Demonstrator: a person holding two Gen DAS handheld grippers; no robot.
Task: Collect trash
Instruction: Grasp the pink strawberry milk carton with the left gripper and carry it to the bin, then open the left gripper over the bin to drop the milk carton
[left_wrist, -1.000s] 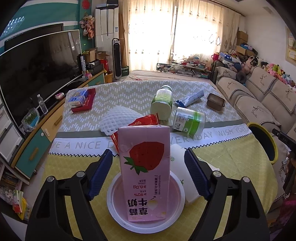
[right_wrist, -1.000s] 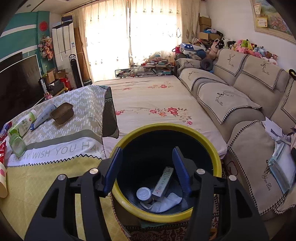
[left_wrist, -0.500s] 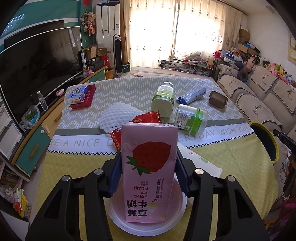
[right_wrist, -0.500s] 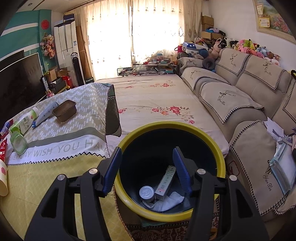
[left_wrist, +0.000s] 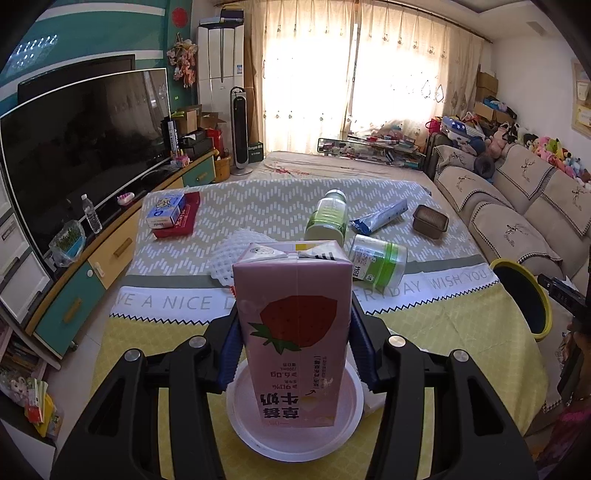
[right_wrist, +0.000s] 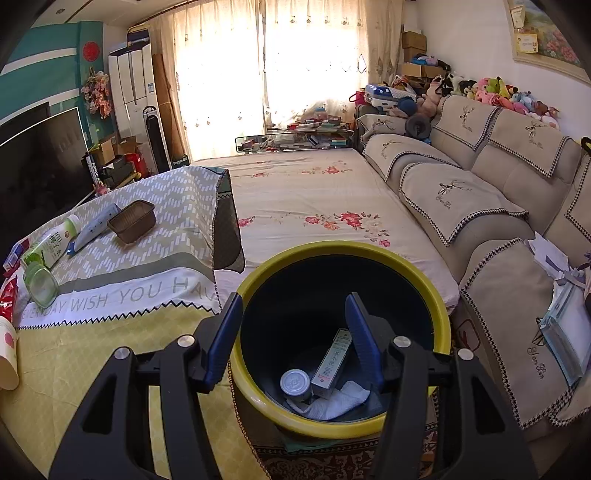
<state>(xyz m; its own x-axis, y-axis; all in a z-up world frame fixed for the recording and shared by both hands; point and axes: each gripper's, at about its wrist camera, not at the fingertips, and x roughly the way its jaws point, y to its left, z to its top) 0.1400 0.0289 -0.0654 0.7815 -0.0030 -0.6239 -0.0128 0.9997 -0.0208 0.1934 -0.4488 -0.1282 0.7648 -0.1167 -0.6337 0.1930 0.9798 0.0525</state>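
Yellow-rimmed bin (right_wrist: 439, 302) holds a can (right_wrist: 294, 382), box (right_wrist: 331, 363) and tissue (right_wrist: 332, 402).

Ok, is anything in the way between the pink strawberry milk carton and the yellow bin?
Nothing visible. The left gripper is shut on the milk carton, and only bare yellow tablecloth lies between it and the open-topped bin at the table's right edge.

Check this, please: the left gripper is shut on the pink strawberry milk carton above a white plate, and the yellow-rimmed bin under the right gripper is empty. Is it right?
Not quite. The yellow-rimmed bin is not empty: the right wrist view shows a can, a slim box and a white tissue inside. The rest holds: left gripper, carton, white plate.
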